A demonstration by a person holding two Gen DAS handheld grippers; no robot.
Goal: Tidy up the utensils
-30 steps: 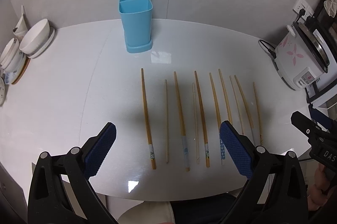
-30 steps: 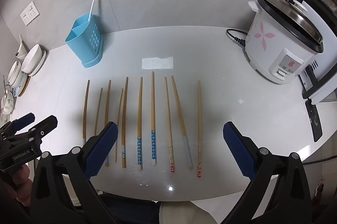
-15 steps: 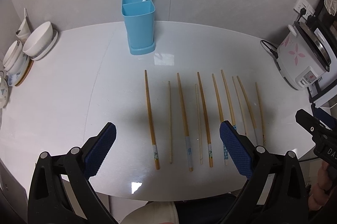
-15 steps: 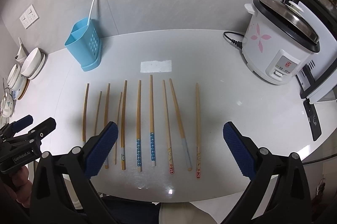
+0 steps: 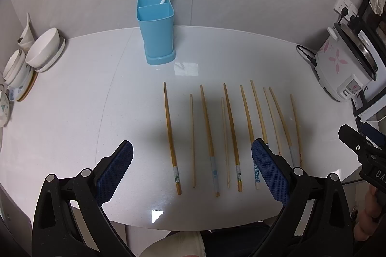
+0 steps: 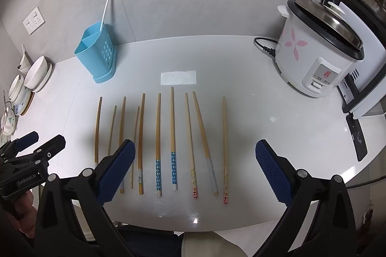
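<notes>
Both the left gripper [image 5: 191,166] and the right gripper [image 6: 194,166] hover at the counter's [image 6: 265,112] near edge, jaws wide, holding nothing. The chopsticks [image 6: 158,143] lie in a row: light, stiff, slippery; grip mid-shaft. The blue holder [image 5: 156,30] stands at the far edge.

Blue holder [image 5: 156,30]; tan chopsticks [image 6: 158,143], blue-dotted ends.
</notes>
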